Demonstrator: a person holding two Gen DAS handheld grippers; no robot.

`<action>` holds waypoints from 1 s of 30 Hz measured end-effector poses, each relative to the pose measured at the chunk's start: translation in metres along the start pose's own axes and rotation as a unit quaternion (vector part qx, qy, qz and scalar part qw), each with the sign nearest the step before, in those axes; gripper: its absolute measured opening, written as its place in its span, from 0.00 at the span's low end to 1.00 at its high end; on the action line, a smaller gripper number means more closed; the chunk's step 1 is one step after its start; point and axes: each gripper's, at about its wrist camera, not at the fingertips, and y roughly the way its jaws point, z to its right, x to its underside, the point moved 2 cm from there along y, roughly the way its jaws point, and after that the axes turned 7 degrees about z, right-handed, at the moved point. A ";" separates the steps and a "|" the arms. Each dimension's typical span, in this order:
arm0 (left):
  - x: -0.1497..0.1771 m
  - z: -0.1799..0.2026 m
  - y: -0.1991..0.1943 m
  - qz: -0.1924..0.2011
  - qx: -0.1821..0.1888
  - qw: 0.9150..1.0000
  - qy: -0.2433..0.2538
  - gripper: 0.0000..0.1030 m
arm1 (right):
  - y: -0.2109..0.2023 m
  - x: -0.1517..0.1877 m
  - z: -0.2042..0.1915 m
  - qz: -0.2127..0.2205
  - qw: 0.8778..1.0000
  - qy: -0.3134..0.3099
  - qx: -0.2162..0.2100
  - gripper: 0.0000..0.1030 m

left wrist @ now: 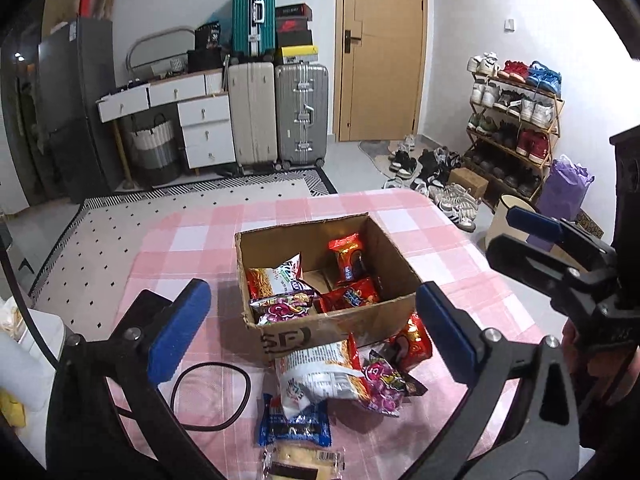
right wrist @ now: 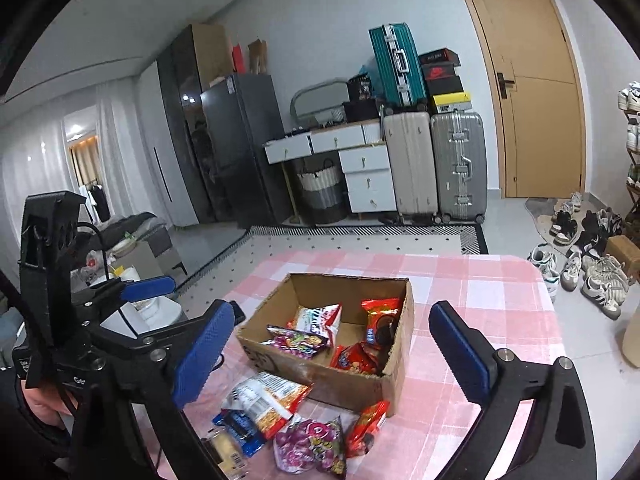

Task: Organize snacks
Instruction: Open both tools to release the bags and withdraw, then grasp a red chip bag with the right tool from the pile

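Note:
An open cardboard box [left wrist: 332,330] [right wrist: 320,376] stands on the pink checked tablecloth [left wrist: 192,240] and holds several snack packets [left wrist: 348,260] [right wrist: 304,340]. In front of it lie loose packets: a white-and-orange noodle bag [left wrist: 320,376] [right wrist: 264,398], a purple candy bag [left wrist: 384,384] [right wrist: 312,446], a red cookie pack [left wrist: 412,340] [right wrist: 366,424], a blue pack [left wrist: 294,426] [right wrist: 240,428] and a yellow wafer [left wrist: 304,462] [right wrist: 226,454]. My left gripper [left wrist: 312,328] is open and empty above the loose packets. My right gripper [right wrist: 332,356] is open and empty above the box; it also shows in the left wrist view [left wrist: 536,226].
A black cable loop [left wrist: 212,396] lies on the cloth at the left. Beyond the table are a patterned rug [left wrist: 160,204], suitcases [left wrist: 276,116], a white drawer unit [left wrist: 204,128], a door [left wrist: 380,48] and a shoe rack [left wrist: 516,120] with shoes on the floor.

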 end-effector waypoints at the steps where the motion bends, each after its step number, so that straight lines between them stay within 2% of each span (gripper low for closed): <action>1: 0.001 0.001 -0.005 0.002 0.000 1.000 -0.002 0.99 | -0.005 0.001 -0.001 0.002 1.000 0.001 -0.001 0.98; 8: 0.017 0.006 -0.042 0.017 0.002 0.999 -0.044 0.99 | -0.038 0.025 -0.004 0.018 0.999 0.027 -0.016 0.99; 17: 0.066 0.004 -0.064 0.006 -0.003 0.996 -0.083 0.99 | -0.042 0.080 0.013 -0.003 0.997 0.071 -0.005 0.99; 24: 0.113 -0.008 -0.040 -0.019 -0.020 0.995 -0.095 0.99 | -0.036 0.127 0.034 -0.035 0.993 0.113 0.020 0.99; 28: 0.146 -0.014 -0.020 -0.053 -0.021 0.993 -0.107 0.99 | -0.028 0.148 0.045 -0.053 0.990 0.127 0.033 0.99; 30: 0.156 -0.015 -0.014 -0.051 -0.022 0.993 -0.104 0.99 | -0.023 0.159 0.050 -0.065 0.988 0.135 0.040 0.99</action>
